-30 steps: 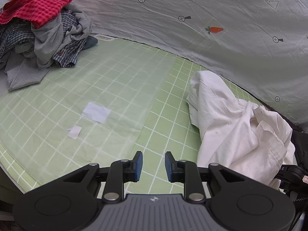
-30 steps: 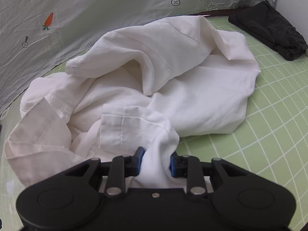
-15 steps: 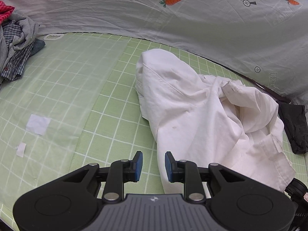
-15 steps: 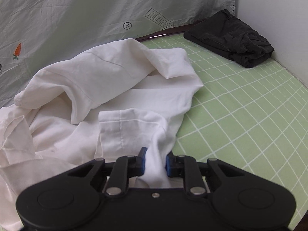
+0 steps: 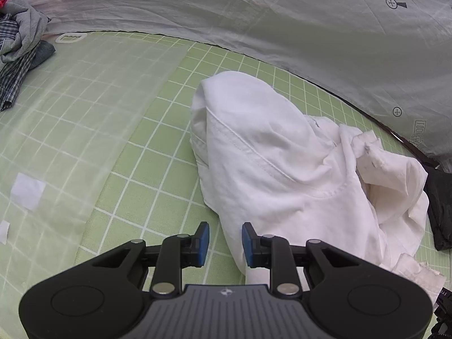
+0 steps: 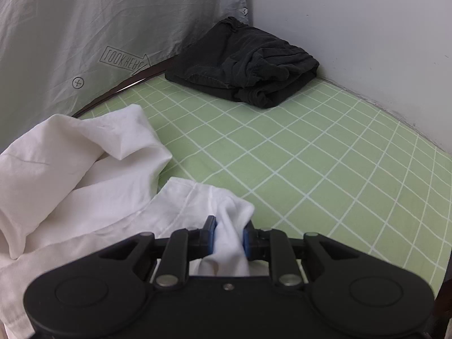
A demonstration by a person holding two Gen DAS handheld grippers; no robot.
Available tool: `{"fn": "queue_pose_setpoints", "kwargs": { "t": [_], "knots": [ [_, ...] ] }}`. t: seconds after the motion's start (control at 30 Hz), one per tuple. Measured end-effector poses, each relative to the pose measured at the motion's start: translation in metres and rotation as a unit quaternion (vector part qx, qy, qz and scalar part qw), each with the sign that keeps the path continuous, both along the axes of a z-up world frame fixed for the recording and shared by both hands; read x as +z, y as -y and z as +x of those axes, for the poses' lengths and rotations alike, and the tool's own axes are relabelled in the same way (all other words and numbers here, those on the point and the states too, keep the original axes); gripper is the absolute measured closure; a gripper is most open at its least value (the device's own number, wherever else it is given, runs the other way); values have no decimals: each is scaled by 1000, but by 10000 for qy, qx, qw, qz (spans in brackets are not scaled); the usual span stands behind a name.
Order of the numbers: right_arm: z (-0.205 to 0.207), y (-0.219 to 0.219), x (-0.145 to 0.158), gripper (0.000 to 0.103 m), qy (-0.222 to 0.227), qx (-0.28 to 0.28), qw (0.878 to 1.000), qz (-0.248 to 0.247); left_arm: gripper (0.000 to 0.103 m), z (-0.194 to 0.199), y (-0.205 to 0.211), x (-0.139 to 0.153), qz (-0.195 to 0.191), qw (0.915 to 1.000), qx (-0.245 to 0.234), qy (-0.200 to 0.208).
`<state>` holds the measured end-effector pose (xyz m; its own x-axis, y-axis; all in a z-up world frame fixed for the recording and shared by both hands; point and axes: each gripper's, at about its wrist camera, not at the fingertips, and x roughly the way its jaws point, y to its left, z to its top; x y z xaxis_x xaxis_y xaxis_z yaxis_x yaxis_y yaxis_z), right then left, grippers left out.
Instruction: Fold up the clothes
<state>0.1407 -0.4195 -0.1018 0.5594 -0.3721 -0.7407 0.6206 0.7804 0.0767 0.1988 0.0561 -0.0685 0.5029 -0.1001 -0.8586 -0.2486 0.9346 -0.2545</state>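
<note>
White shirt (image 5: 282, 169) lies crumpled in a loose heap on the green checked sheet (image 6: 325, 169), with no clean fold in it yet. Judging by that, the folding of this garment has hardly begun: it has to be spread flat before any fold can be made. A black garment (image 6: 243, 65) sits folded in the far corner against the wall, which looks like finished work, and a pile of unsorted clothes (image 5: 19, 45), grey and checked, waits at the far left edge, so much of the task seems to remain.

One bunched edge of the shirt runs up between the blue pads of the right gripper (image 6: 228, 234), which is pinched onto the cloth; the rest of the shirt trails off to the left of that gripper. The left gripper (image 5: 225, 240) stands narrowly apart with nothing clamped; the shirt's near edge passes in front of and under its right finger, and the gap between the fingers shows mostly bare sheet. The bulk of the shirt lies ahead and to the right of it. A grey printed cloth (image 5: 310, 28) hangs behind the bed.
</note>
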Motion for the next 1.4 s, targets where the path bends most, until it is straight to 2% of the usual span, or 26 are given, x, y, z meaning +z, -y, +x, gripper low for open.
{"fn": "queue_pose_setpoints", "kwargs": {
  "t": [0.17,0.3,0.37,0.43,0.53,0.57,0.63,0.77,0.8,0.93,1.03,1.07,1.13,1.17,1.2,1.3,1.4],
  "knots": [
    [12,33,-9,84,-18,-412,9991,121,74,32,-5,-15,-158,9996,210,-67],
    [19,38,-16,82,-133,-406,9990,144,74,53,-5,-28,-243,9990,289,-235],
    [18,40,-14,73,-141,-386,9990,152,74,56,-3,-32,-201,9992,219,-255],
    [13,44,-10,55,-40,-401,9989,255,74,57,-4,-35,-245,9991,216,-254],
    [2,53,-9,50,175,-485,9957,766,76,58,-9,-39,-473,9979,337,-285],
    [-1,55,-11,50,224,-513,9940,944,85,58,-9,-40,-537,9976,331,-285],
    [-7,56,-13,53,312,-492,9907,1228,100,58,-8,-37,-458,9984,191,-260],
    [-10,50,-14,69,309,-358,9908,1265,102,57,-6,-34,-251,9993,174,-234],
    [-10,49,-13,76,295,-338,9914,1229,102,52,-8,-32,-197,9993,236,-223],
    [-15,43,-3,83,304,-233,9947,949,102,27,-16,-21,125,9989,431,-133],
    [-21,42,2,85,304,-253,9963,766,102,4,-22,-9,174,9987,468,62],
    [-24,43,3,85,313,-296,9963,739,102,-4,-24,-5,315,9981,532,78],
    [-31,47,5,85,303,-391,9967,644,103,-20,-28,-1,1010,9922,729,-8],
    [-34,48,5,85,276,-424,9970,578,103,-30,-36,-1,1259,9888,805,-64],
    [-37,50,5,85,242,-439,9973,537,103,-41,-46,-1,1333,9869,908,-105],
    [-45,55,1,85,115,-392,9978,517,103,-71,-77,2,1140,9863,1191,-10],
    [-43,53,-1,83,28,-317,9985,448,102,-78,-90,8,996,9865,1297,107]
  ]
}}
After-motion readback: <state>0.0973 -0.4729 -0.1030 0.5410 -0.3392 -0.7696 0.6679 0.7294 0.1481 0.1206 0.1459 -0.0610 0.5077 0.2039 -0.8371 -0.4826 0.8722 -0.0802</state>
